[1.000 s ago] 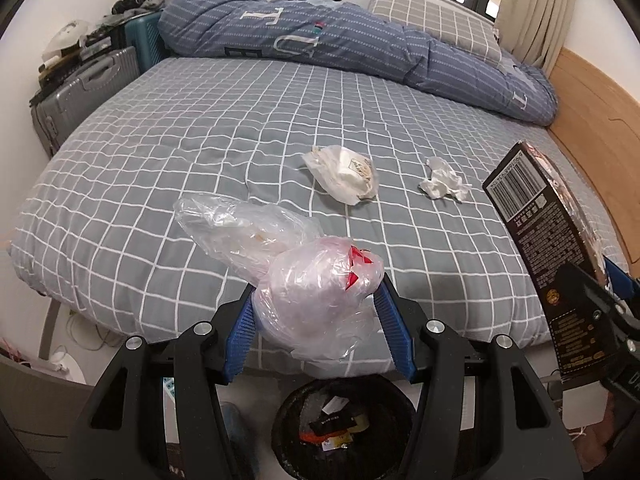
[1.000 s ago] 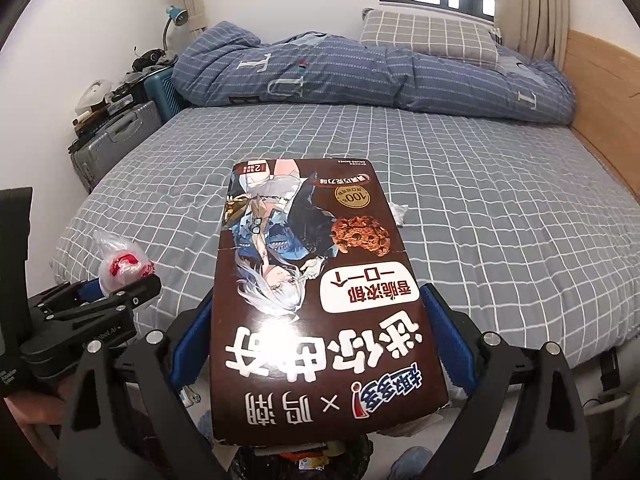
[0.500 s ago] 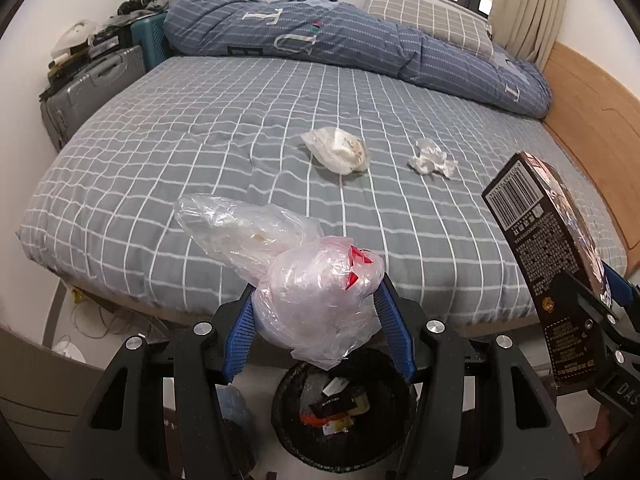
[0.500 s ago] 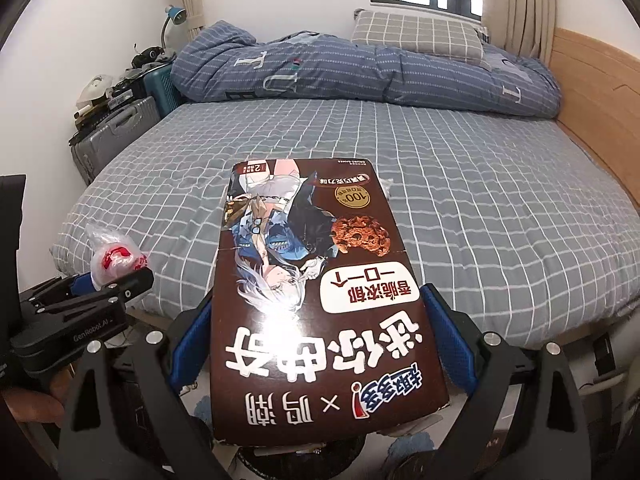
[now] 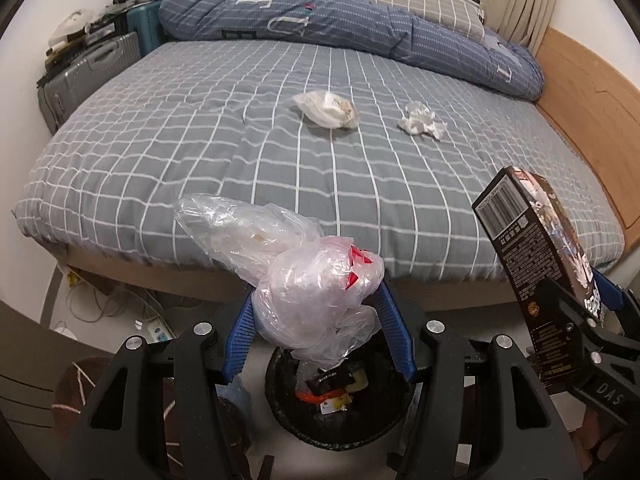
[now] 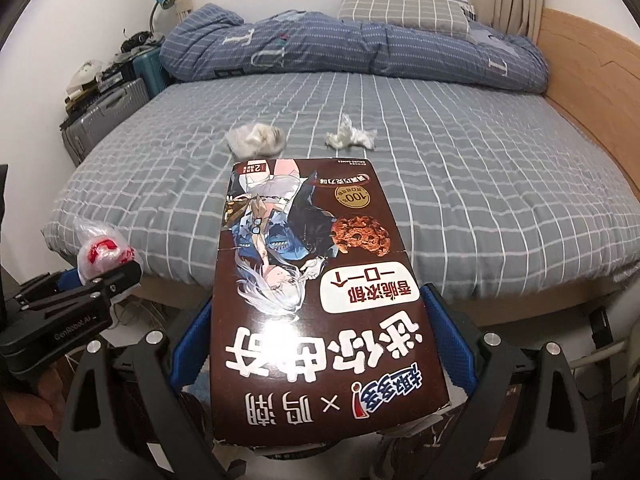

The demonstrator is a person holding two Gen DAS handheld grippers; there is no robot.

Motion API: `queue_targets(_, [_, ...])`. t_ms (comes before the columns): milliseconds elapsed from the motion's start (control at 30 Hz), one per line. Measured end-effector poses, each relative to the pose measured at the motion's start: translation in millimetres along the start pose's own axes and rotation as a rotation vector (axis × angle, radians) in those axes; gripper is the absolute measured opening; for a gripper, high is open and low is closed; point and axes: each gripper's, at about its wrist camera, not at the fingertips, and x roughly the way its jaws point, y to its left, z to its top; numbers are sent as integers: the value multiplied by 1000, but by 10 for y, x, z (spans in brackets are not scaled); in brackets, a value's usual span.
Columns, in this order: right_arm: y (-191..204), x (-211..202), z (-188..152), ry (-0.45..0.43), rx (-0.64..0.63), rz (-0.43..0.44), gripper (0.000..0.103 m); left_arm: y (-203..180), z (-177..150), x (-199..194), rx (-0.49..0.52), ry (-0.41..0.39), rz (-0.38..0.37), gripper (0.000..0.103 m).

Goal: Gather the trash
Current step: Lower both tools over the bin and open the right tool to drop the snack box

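Your left fingers (image 5: 318,312) stood about half open, clamped from both sides on the crumpled bag (image 5: 316,300). In the left wrist view the bin (image 5: 338,404) sat directly at 6 o'clock from that bag, its dark mouth showing just under the hanging plastic, with scraps already inside. So the drop, as I judge it, was nearly lined up: the bag hung over the near rim and centre, and its long clear tail stuck out toward 10 o'clock, over the edge of the bed (image 5: 280,152), away from the bin.

Your right fingers (image 6: 320,344) gripped the box (image 6: 316,292) by its long edges, with its long axis running from 6 to 12 o'clock, straight out along the fingers. From the left view the box stood at 3 o'clock of the bin, off to one side and not over it. The left hand was therefore the nearer to the mouth and could release first; the box would need to swing toward 9 o'clock.

Two more scraps, a wrapper (image 5: 326,110) and a tissue (image 5: 422,124), lay on the bed at 12 o'clock, well apart from both hands.
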Motion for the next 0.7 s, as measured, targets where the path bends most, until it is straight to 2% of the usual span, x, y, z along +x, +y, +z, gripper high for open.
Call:
queue_targets(433, [61, 386, -527, 113, -15, -24, 90, 71, -396, 396, 10, 78, -1, 56])
queue_targets(700, [98, 739, -695, 190, -28, -23, 90, 202, -561, 736, 0, 137, 8, 56])
